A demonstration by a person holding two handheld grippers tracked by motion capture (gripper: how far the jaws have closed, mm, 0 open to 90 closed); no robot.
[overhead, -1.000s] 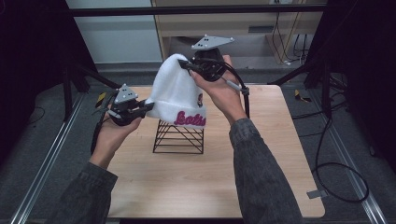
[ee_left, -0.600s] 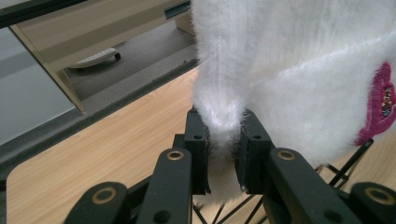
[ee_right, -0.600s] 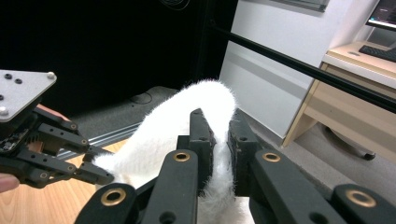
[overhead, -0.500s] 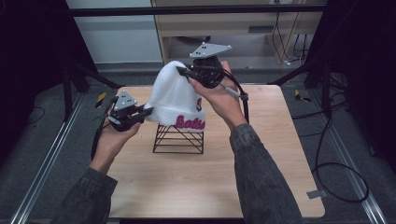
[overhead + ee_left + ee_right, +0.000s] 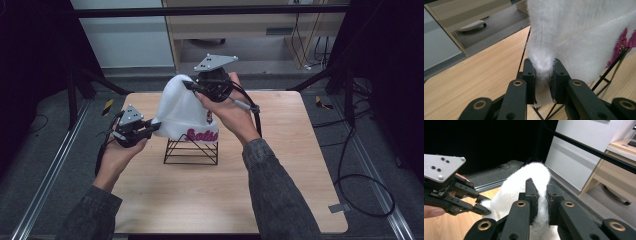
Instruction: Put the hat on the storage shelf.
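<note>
1. The fluffy white knit hat with pink lettering (image 5: 186, 111) hangs over the black wire stand (image 5: 191, 150) near the middle of the wooden tabletop (image 5: 280, 170).
2. The left gripper (image 5: 150, 128) has its jaws clenched on the hat's lower brim.
3. The right gripper (image 5: 189, 85) pinches the crown; it has drifted slightly leftward since a second ago.
4. The hat looks stretched, probably being fitted onto the stand.

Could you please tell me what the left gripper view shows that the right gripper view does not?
Left gripper view: the hat's magenta lettering, the black wire stand under it, and a wide stretch of wooden table.
Right gripper view: the left hand-held gripper with its grey plate, and a black bar across a pale wall.
Both: the white fuzzy hat pinched between that view's own jaws.
</note>
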